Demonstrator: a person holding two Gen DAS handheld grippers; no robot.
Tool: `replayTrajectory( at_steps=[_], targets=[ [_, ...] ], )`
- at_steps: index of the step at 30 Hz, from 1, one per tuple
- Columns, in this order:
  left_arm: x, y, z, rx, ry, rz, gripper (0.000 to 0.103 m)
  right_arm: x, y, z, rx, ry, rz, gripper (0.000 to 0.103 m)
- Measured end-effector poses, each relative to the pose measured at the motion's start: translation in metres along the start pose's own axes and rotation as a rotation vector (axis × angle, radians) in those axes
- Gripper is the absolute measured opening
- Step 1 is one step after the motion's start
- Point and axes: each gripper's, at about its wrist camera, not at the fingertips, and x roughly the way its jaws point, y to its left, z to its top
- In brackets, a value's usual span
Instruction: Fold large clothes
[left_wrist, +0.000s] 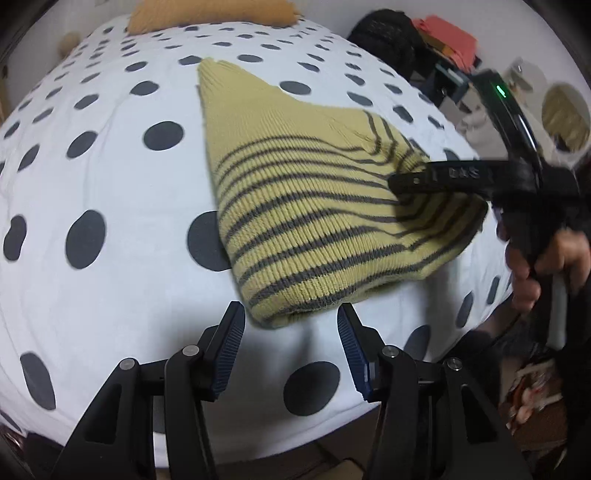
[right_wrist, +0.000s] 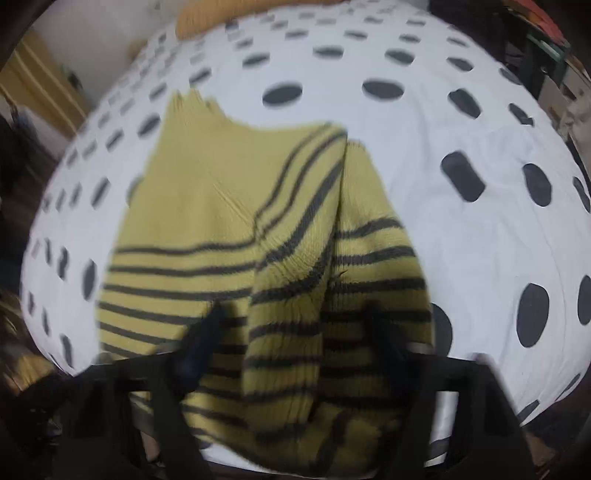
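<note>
A yellow knitted sweater with dark stripes (left_wrist: 314, 206) lies folded into a compact bundle on the white, dark-dotted bedsheet (left_wrist: 110, 177). My left gripper (left_wrist: 290, 310) is open at the bundle's near corner, and its blue pads do not touch the knit. In the right wrist view the sweater (right_wrist: 207, 206) fills the middle, with a raised fold running down it. My right gripper (right_wrist: 297, 314) is blurred and hovers over that fold, jaws apart with nothing pinched. From the left wrist view, one of its fingers (left_wrist: 424, 181) reaches over the sweater's right side, carried by a person's hand (left_wrist: 528, 266).
An orange cushion (left_wrist: 207, 14) lies at the bed's far end. Dark and red clutter (left_wrist: 417, 40) is piled beyond the bed's right edge. The sheet (right_wrist: 461, 240) spreads out left and right of the sweater. The bed's near edge runs just below the grippers.
</note>
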Motion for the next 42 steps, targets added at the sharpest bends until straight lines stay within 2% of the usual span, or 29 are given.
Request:
replayTrajectory(
  at_steps=[1,2,4,6,8,10,12,13,14,16,20,21,24,25,27,28,29,30,31,32,33,34,36,37,38,39,40,42],
  targets=[
    [0.008,-0.003,0.000,0.020,0.008,0.006,0.053,0.007,-0.002,0.001,0.010,0.025,0.041,0.034],
    [0.018,-0.006,0.002,0.042,0.023,0.006,0.060,0.008,-0.007,0.003,0.040,0.034,0.069,0.028],
    [0.028,-0.009,0.004,0.058,0.039,0.031,0.060,-0.006,-0.012,0.006,0.057,0.016,0.085,0.021],
    [0.032,-0.004,0.008,0.032,0.030,0.037,0.060,-0.035,-0.018,0.007,0.080,-0.037,0.113,0.020],
    [0.030,0.012,0.009,-0.049,0.010,0.045,0.060,-0.056,-0.030,0.004,0.130,-0.073,0.161,0.020],
    [0.034,0.029,0.011,-0.112,0.014,0.056,0.065,-0.043,-0.045,-0.004,0.169,-0.052,0.136,0.020],
    [0.041,0.046,0.008,-0.172,0.045,0.013,0.065,-0.004,-0.061,-0.018,0.206,0.015,0.118,0.024],
    [0.043,0.048,0.007,-0.179,0.054,0.016,0.064,0.007,-0.070,-0.024,0.238,0.021,0.146,0.025],
    [0.043,0.049,0.005,-0.174,0.053,0.022,0.064,0.011,-0.080,-0.032,0.271,-0.019,0.202,0.027],
    [0.042,0.048,0.006,-0.173,0.054,0.031,0.064,0.005,-0.086,-0.037,0.289,-0.038,0.248,0.028],
    [0.039,0.049,0.005,-0.175,0.068,0.021,0.064,-0.022,-0.093,-0.045,0.324,-0.043,0.202,0.042],
    [0.038,0.049,0.003,-0.171,0.073,0.023,0.064,-0.032,-0.092,-0.047,0.337,-0.058,0.178,0.042],
    [0.036,0.049,-0.002,-0.175,0.081,0.030,0.064,-0.066,-0.083,-0.042,0.312,-0.157,0.064,0.042],
    [0.037,0.048,-0.003,-0.179,0.082,0.031,0.064,-0.079,-0.076,-0.034,0.294,-0.204,0.066,0.042],
    [0.038,0.048,-0.004,-0.184,0.085,0.031,0.064,-0.083,-0.068,-0.018,0.287,-0.225,0.187,0.042],
    [0.037,0.048,-0.004,-0.187,0.086,0.031,0.064,-0.079,-0.063,-0.010,0.293,-0.223,0.275,0.042],
    [0.037,0.049,-0.004,-0.187,0.088,0.030,0.064,-0.068,-0.056,0.000,0.297,-0.208,0.358,0.042],
    [0.036,0.049,-0.005,-0.188,0.090,0.032,0.064,-0.054,-0.050,0.008,0.297,-0.181,0.395,0.038],
    [0.036,0.049,-0.006,-0.192,0.091,0.031,0.064,-0.035,-0.044,0.015,0.297,-0.137,0.375,0.034],
    [0.035,0.050,-0.007,-0.197,0.093,0.030,0.064,-0.017,-0.044,0.021,0.288,-0.091,0.290,0.015],
    [0.035,0.051,-0.008,-0.202,0.095,0.024,0.064,0.003,-0.048,0.024,0.272,-0.055,0.164,0.000],
    [0.034,0.052,-0.009,-0.207,0.096,0.017,0.065,0.011,-0.055,0.025,0.281,-0.058,0.152,0.000],
    [0.030,0.052,-0.010,-0.211,0.098,0.012,0.065,0.016,-0.078,0.025,0.368,-0.086,0.191,0.000],
    [0.027,0.052,-0.010,-0.215,0.105,0.018,0.064,0.011,-0.086,0.024,0.409,-0.099,0.163,0.000],
    [0.020,0.052,-0.011,-0.223,0.107,0.016,0.062,0.003,-0.090,0.023,0.423,-0.107,0.091,0.000],
    [0.012,0.052,-0.011,-0.233,0.096,0.007,0.062,-0.006,-0.092,0.020,0.426,-0.120,0.084,0.000],
    [0.003,0.054,-0.011,-0.244,0.077,-0.005,0.062,-0.020,-0.092,0.014,0.414,-0.143,0.083,0.004],
    [-0.018,0.055,-0.009,-0.274,0.027,-0.038,0.062,-0.046,-0.079,-0.001,0.358,-0.172,0.149,0.006]
  ],
)
